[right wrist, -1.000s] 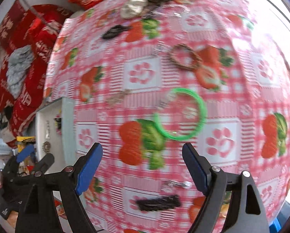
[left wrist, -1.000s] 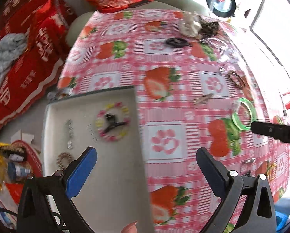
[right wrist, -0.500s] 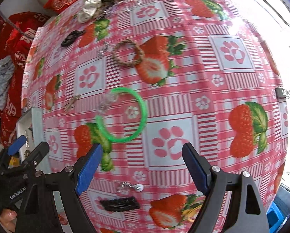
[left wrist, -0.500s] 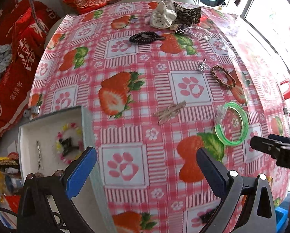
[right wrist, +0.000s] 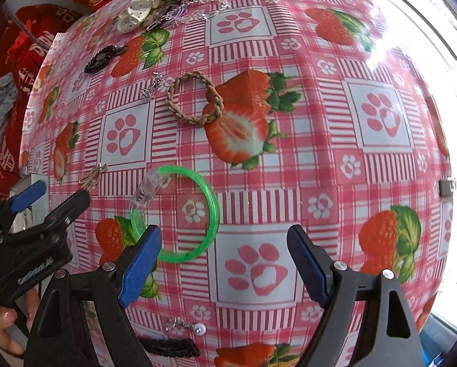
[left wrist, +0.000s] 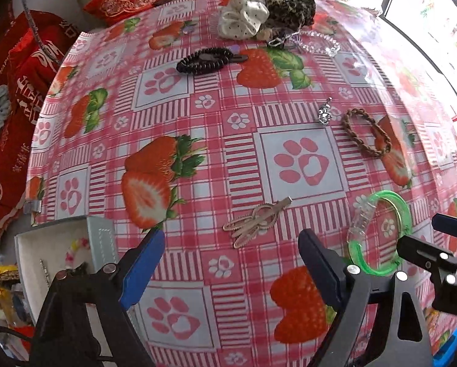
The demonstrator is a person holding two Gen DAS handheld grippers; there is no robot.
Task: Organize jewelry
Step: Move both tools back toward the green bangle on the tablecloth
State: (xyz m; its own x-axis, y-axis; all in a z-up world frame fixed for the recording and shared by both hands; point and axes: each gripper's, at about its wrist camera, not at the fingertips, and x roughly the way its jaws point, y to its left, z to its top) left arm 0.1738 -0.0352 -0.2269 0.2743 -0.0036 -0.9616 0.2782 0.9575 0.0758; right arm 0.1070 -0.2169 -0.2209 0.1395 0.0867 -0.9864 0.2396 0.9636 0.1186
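A green bangle (left wrist: pixel 381 232) (right wrist: pixel 198 214) with a clear clasp lies on the strawberry tablecloth. A gold hair clip (left wrist: pixel 256 220) (right wrist: pixel 92 177) lies left of it. A braided brown bracelet (left wrist: pixel 366 136) (right wrist: pixel 195 98), a silver charm (left wrist: pixel 325 113) (right wrist: pixel 150 87) and a dark bead bracelet (left wrist: pixel 207 60) (right wrist: pixel 103 58) lie farther back. My left gripper (left wrist: pixel 231 269) is open and empty, just short of the hair clip. My right gripper (right wrist: pixel 225 263) is open and empty, its left finger over the bangle's near edge. A white jewelry box (left wrist: pixel 29 244) sits at the table's left edge with items inside.
Scrunchies (left wrist: pixel 243 18) and a clear bead bracelet (left wrist: pixel 317 42) lie at the far end. A black hair clip (right wrist: pixel 167 347) and a small silver piece (right wrist: pixel 182 325) lie near the front edge. Red cushions (left wrist: pixel 14 91) lie left of the table.
My left gripper has moved right from over the box, toward the hair clip. My right gripper has closed in on the green bangle. Both stay open.
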